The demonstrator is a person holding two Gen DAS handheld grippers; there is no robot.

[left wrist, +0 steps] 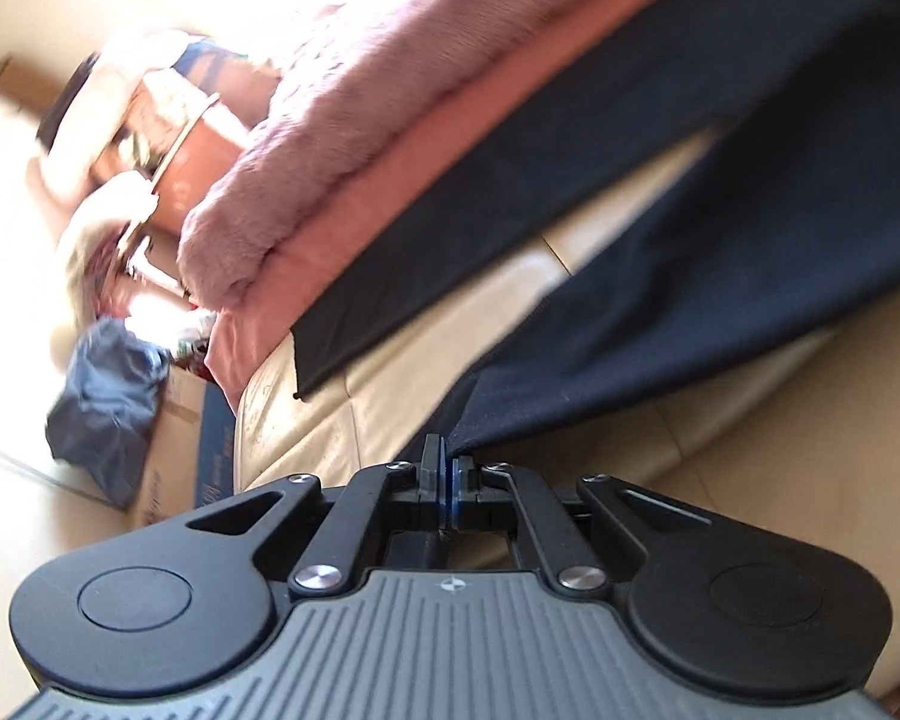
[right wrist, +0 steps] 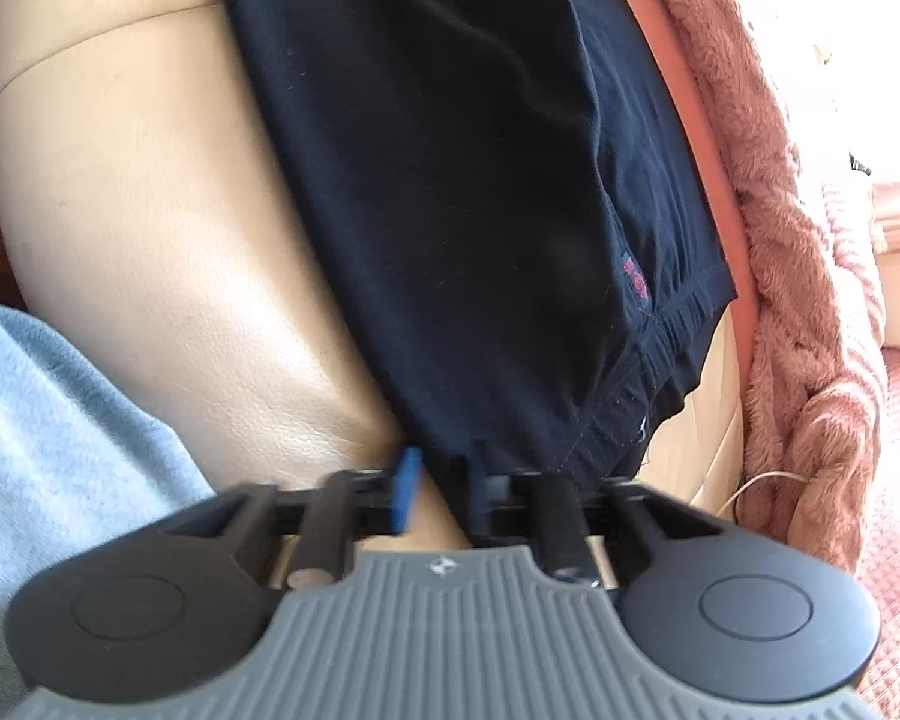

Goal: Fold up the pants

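Observation:
Dark navy pants (left wrist: 660, 252) lie spread on a cream leather sofa (left wrist: 342, 414). In the left wrist view my left gripper (left wrist: 448, 462) is shut on the hem end of the near leg, while the other leg (left wrist: 450, 276) lies flat beside it. In the right wrist view the waistband end of the pants (right wrist: 480, 192) hangs just in front of my right gripper (right wrist: 444, 480). Its jaws stand apart, with the blue pad (right wrist: 407, 492) showing and the pants edge at the gap; no clamp is visible.
A pink fluffy blanket (left wrist: 354, 114) lies along the sofa back behind the pants, also seen in the right wrist view (right wrist: 810, 276). A light blue cloth (right wrist: 60, 420) lies at the near left. A cardboard box (left wrist: 180, 444) with dark cloth (left wrist: 105, 402) stands beyond the sofa end.

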